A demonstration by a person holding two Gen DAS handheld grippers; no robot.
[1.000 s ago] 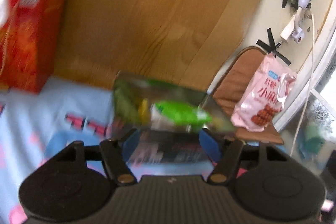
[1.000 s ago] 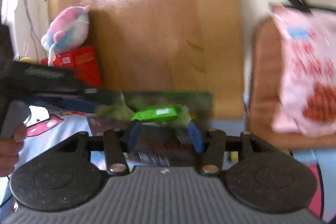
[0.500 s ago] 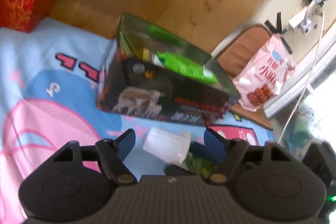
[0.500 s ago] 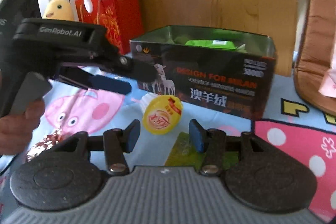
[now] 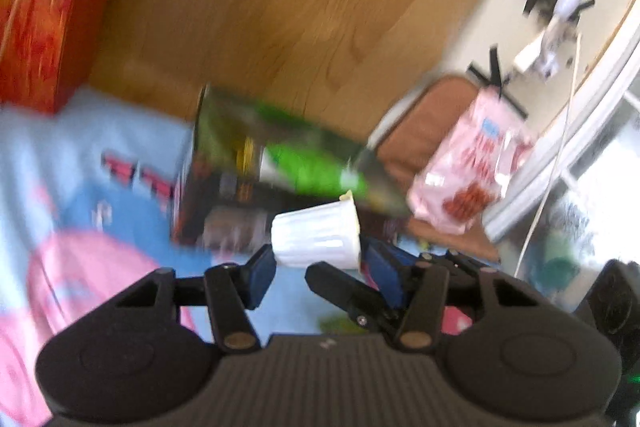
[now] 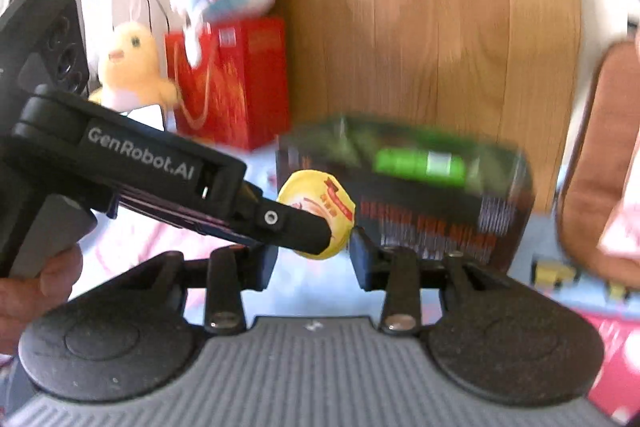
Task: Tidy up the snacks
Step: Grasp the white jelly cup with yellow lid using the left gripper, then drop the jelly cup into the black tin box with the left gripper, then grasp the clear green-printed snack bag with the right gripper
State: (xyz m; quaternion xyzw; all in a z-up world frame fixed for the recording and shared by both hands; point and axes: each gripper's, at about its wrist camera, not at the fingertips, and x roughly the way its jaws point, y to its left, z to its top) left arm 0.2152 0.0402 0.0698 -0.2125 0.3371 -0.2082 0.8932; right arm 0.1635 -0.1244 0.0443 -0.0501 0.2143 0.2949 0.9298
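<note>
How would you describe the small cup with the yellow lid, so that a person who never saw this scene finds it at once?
Start at the big wooden board standing behind the bed; the dark open tin sits in front of it. Just before the tin, the left gripper grips a small cup. It alone has ribbed white sides and a round yellow foil lid with red print.

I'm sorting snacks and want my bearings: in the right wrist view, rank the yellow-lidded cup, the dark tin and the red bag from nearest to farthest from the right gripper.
1. Yellow-lidded cup: just ahead of the right gripper, above its jaws, with the left gripper at it.
2. Dark tin: behind the cup, to the right.
3. Red bag: farthest, back left by the wooden board.
</note>
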